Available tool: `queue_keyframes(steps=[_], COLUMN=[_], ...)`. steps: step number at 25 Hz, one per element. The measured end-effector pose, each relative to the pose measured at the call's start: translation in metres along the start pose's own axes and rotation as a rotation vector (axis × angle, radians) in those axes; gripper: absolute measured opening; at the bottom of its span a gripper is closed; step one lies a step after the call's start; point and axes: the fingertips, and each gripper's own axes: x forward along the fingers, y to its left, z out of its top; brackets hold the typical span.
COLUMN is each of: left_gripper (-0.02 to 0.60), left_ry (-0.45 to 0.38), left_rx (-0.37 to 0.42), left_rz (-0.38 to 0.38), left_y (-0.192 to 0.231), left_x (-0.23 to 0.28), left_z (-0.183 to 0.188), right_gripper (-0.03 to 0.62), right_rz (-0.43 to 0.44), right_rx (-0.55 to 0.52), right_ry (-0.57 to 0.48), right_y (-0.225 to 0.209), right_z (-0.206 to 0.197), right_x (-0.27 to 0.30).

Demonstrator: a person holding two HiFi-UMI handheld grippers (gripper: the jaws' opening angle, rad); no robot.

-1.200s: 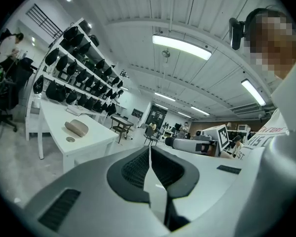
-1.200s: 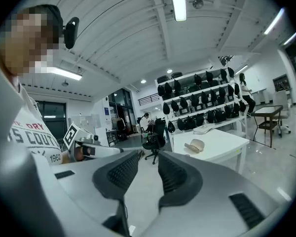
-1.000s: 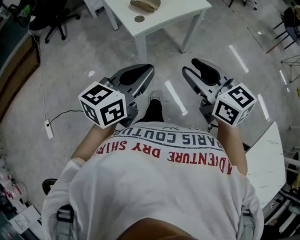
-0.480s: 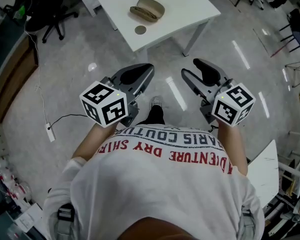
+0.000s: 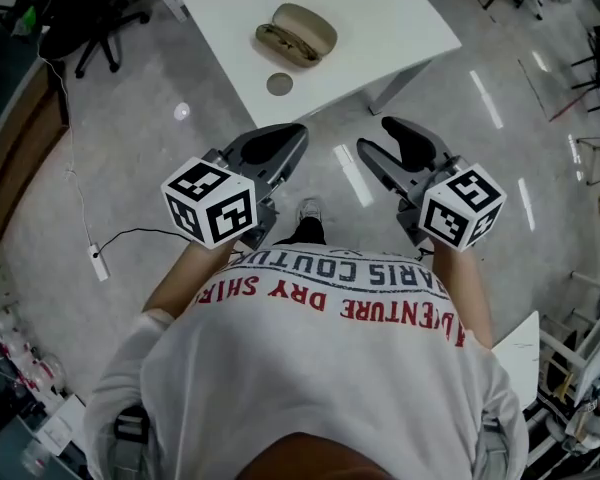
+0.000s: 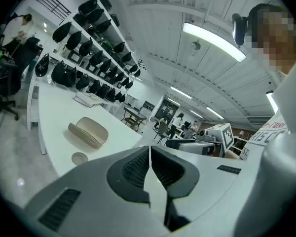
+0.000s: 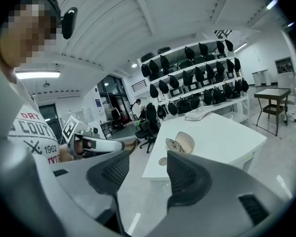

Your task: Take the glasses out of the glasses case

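Left gripper point(image 5: 292, 138) and right gripper point(image 5: 377, 136) now closer to the surface point(image 5: 380, 18) carrying the glasses case point(image 5: 296, 34); right fingers point(image 7: 187, 174) opening wider, nothing between.

The person wears a white short-sleeved T-shirt point(image 5: 310, 388) with red block lettering under a line of dark lettering, dark trousers point(image 5: 302, 231) and a pale shoe point(image 5: 308, 209). The left tongs point(image 5: 298, 134) and right tongs point(image 5: 373, 135), the latter's jaws opening on nothing, are grey with black ribbed pads. Each bears a white marker cube point(image 5: 210, 203) with black squares.
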Motion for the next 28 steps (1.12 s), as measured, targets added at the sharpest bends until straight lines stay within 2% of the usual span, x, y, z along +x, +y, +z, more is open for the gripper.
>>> queue_keyframes(steps=[9, 14, 18, 28], left_gripper=[0.035, 0.035, 0.035, 0.035], left_ry=[-0.014, -0.027, -0.040, -0.058], left_rx=[0.005, 0.015, 0.002, -0.031], left_rz=[0.062, 0.096, 0.123, 0.187], left_y=[0.039, 0.056, 0.067, 0.097], left_x=[0.021, 0.022, 0.024, 0.034], left_z=[0.030, 0.039, 0.042, 0.056], right_gripper=[0.225, 0.225, 0.225, 0.225], right_rz=[0.034, 0.051, 0.053, 0.098], right_rx=[-0.036, -0.082, -0.130, -0.156], right_ry=[0.006, 0.022, 0.050, 0.121], right_y=[-0.035, -0.040, -0.046, -0.072], right_z=[0.026, 0.032, 0.035, 0.046], right_x=[0.035, 0.055, 0.068, 0.115])
